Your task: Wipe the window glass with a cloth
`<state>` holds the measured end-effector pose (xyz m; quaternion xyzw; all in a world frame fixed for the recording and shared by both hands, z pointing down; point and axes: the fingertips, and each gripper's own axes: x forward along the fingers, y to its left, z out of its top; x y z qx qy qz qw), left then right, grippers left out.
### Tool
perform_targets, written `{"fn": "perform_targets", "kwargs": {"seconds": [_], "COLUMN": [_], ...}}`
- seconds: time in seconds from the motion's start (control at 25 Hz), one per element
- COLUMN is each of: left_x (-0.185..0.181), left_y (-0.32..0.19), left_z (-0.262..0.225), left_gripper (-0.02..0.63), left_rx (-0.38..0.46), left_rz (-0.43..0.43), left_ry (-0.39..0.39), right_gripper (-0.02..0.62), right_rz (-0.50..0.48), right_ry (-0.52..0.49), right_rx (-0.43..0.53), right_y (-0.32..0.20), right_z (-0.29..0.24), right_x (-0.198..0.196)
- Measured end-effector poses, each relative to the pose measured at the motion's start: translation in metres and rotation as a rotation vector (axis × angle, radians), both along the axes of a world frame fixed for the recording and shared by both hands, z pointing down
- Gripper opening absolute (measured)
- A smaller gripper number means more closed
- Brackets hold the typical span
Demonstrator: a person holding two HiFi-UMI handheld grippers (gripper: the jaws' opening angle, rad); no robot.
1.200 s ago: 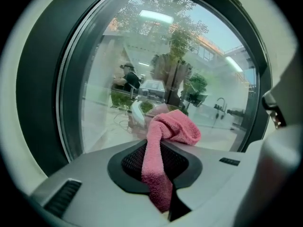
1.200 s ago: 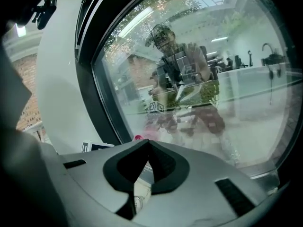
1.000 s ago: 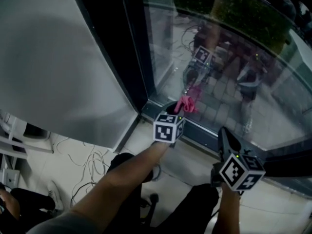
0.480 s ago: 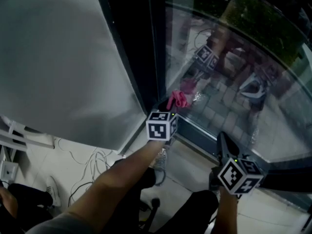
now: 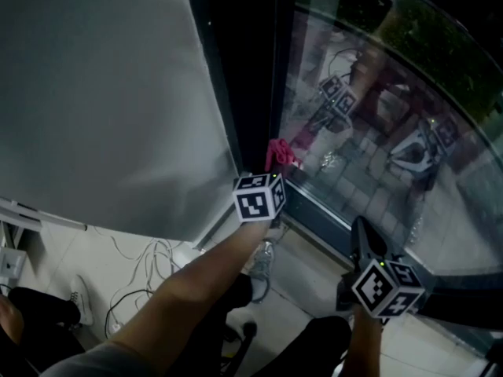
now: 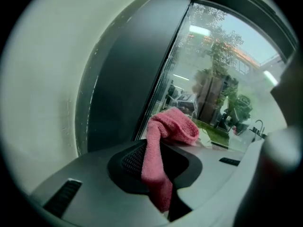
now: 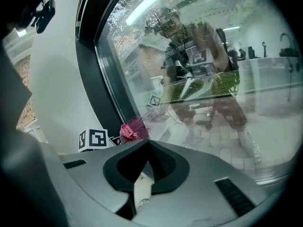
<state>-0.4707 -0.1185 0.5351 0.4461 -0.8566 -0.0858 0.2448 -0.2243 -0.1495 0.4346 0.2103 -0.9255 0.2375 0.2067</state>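
An office-like workroom at a ground-level window

Tall window glass (image 5: 377, 132) in a dark frame (image 5: 251, 93) meets a plain white wall (image 5: 102, 93). Loose cables (image 5: 153, 261) trail over the pale tiled floor (image 5: 78, 250). Ceiling strip lights (image 7: 142, 7) mirror in the pane. Outside lie brick paving (image 5: 369, 195) and a hedge (image 5: 440, 61).

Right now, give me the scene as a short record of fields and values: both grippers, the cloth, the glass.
left gripper: shut on the pink cloth, raised to the window
pink cloth: bunched beyond the jaw tips, appears to touch the window glass
contact spot: lower left of the pane, beside the dark frame
right gripper: shut, nothing held, lower than the left gripper and to its right
window glass: speckled near the frame, reflecting the person and marker cubes
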Motion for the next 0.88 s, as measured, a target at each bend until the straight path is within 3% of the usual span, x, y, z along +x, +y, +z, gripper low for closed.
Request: {"fn": "perform_targets", "kwargs": {"seconds": [0.24,0.4,0.72,0.88], "left_x": [-0.002,-0.003,-0.013,-0.013], "left_y": [-0.001,0.001,0.000,-0.001], "left_z": [0.019,0.041,0.060,0.067], "left_gripper": [0.060,0.060,0.060,0.059], "left_rx": [-0.030,-0.089,-0.117,-0.155], "left_rz": [-0.023,-0.014,-0.052,-0.039], "left_ry": [-0.008,-0.008,0.017,-0.011], "right_gripper": [0.005,0.005,0.005,0.005], "right_rz": [-0.032,-0.026,-0.014,-0.012], "right_ry": [-0.025,0.014,0.045,0.040], "right_rx": [0.019,-0.004,-0.032,-0.028], "right_y": [-0.009,-0.006,-0.003,-0.004], "right_z": [0.014,0.028,0.040,0.040], "right_x": [-0.008,-0.006,-0.001,0.003]}}
